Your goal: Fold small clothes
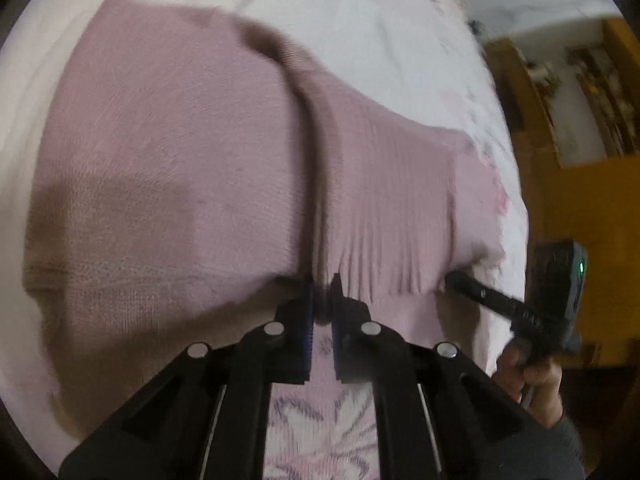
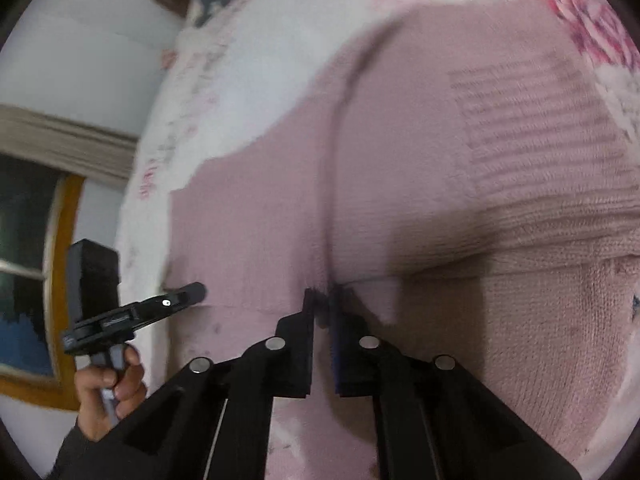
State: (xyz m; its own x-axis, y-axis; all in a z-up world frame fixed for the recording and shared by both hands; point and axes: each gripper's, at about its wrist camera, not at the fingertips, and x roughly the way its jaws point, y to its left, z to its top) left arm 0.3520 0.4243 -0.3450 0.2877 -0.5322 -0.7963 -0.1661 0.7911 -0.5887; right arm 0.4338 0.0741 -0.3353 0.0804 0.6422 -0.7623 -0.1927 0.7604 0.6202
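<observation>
A pink knit sweater (image 1: 168, 152) lies spread on a bed under a white sheet (image 1: 360, 24) printed with pink flowers. The garment fills most of both wrist views, its plain knit body on one side and a ribbed band (image 1: 392, 208) on the other, with a dark fold line running between them up the middle.

The left gripper (image 1: 321, 300) sits at the sweater's near edge. Its jaws are drawn almost together, with only a narrow slit between them, and a bunched bit of the pink hem is pinched in that slit. The cloth rises slightly toward the grip.

The right gripper (image 2: 322, 308) stands the same way at another point along the near edge: jaws nearly closed, a ridge of pink knit caught between the tips, and a shadowed crease running off to the right from the pinch.

Each gripper also shows in the other's view, off to the side, its tip touching the sweater's edge, held by a hand (image 2: 116, 384) in a dark sleeve (image 2: 68, 456).

Both views are blurred. Beyond the bed, a wooden shelf (image 1: 560, 92) stands on one side and a window (image 2: 28, 264) with an orange frame on the other.
</observation>
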